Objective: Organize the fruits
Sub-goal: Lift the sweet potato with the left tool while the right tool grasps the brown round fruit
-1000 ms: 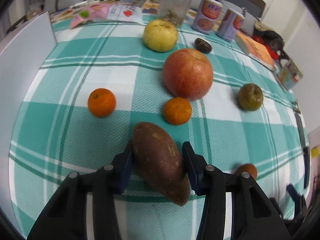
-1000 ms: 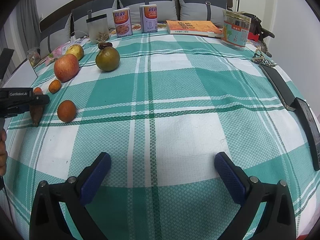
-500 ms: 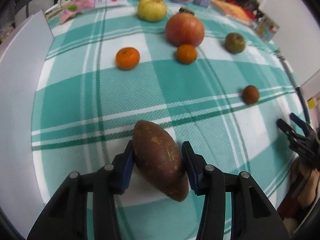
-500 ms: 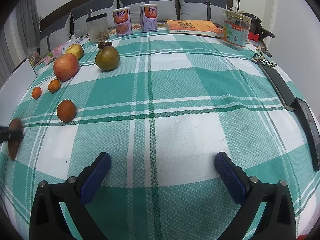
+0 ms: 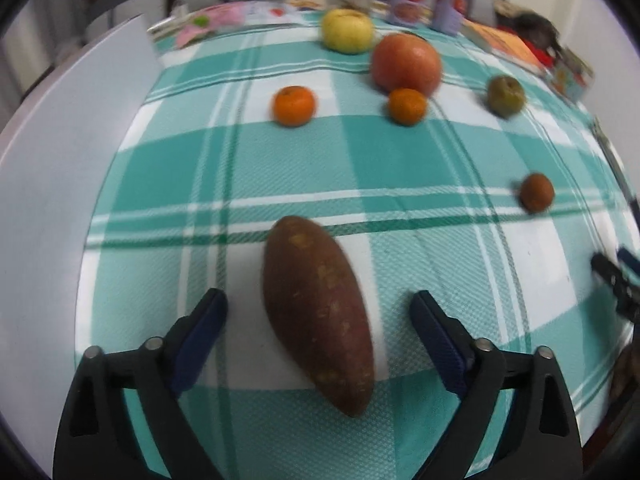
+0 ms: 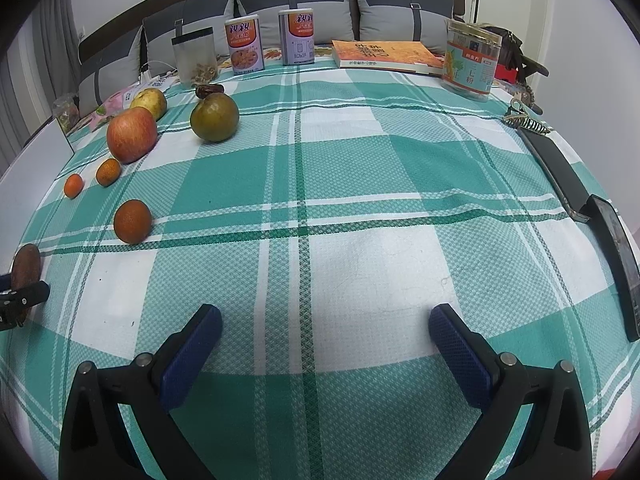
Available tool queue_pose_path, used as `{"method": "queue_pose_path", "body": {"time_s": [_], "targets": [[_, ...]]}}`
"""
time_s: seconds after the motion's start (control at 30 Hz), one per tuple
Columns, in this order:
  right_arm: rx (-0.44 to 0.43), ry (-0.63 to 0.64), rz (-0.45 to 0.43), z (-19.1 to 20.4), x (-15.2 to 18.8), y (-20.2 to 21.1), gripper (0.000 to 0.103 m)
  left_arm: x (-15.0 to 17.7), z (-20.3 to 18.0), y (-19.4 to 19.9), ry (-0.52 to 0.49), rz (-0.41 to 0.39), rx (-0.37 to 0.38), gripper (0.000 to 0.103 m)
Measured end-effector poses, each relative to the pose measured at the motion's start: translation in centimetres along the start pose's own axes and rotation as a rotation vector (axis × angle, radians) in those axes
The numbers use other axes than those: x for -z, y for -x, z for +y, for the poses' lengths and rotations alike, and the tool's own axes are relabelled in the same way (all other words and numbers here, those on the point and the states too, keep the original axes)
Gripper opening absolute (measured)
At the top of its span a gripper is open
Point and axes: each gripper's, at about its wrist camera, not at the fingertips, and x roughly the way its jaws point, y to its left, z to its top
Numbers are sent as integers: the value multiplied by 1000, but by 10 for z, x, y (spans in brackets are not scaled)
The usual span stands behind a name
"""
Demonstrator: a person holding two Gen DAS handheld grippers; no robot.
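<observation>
A brown sweet potato (image 5: 318,308) lies on the green-and-white checked cloth (image 5: 280,168) between the fingers of my left gripper (image 5: 320,308), whose jaws are opening and stand clear of it on both sides. Beyond it sit two small oranges (image 5: 294,105) (image 5: 407,106), a red apple (image 5: 406,63), a yellow apple (image 5: 347,31), a green-brown fruit (image 5: 505,95) and a dark orange fruit (image 5: 536,192). My right gripper (image 6: 324,332) is open over bare cloth, nothing between its fingers. The sweet potato (image 6: 25,266) shows at that view's left edge.
Two tins (image 6: 244,46) (image 6: 297,38), a clear jar (image 6: 195,60), a book (image 6: 384,54) and a round tub (image 6: 472,60) line the far edge. A dark strap and phone (image 6: 612,236) lie along the right edge. A white board (image 5: 68,152) stands at the left.
My left gripper carried the sweet potato back toward the near left part of the cloth, then let go of it; its fingers have spread wide. The right gripper has not moved.
</observation>
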Motion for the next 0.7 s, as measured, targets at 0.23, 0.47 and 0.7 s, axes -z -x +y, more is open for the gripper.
{"method": "queue_pose_path", "body": {"time_s": [0.23,0.47,0.7], "targets": [[0,0,0,0,0,0,103,2,-1,-1,19,-9,-27,100],[2,2,0,0,0,1,103,5,-3,-1,25,-17,-35,101],[2,2,0,0,0,1,103,7,-2,-1,26,-36,-37,102]]}}
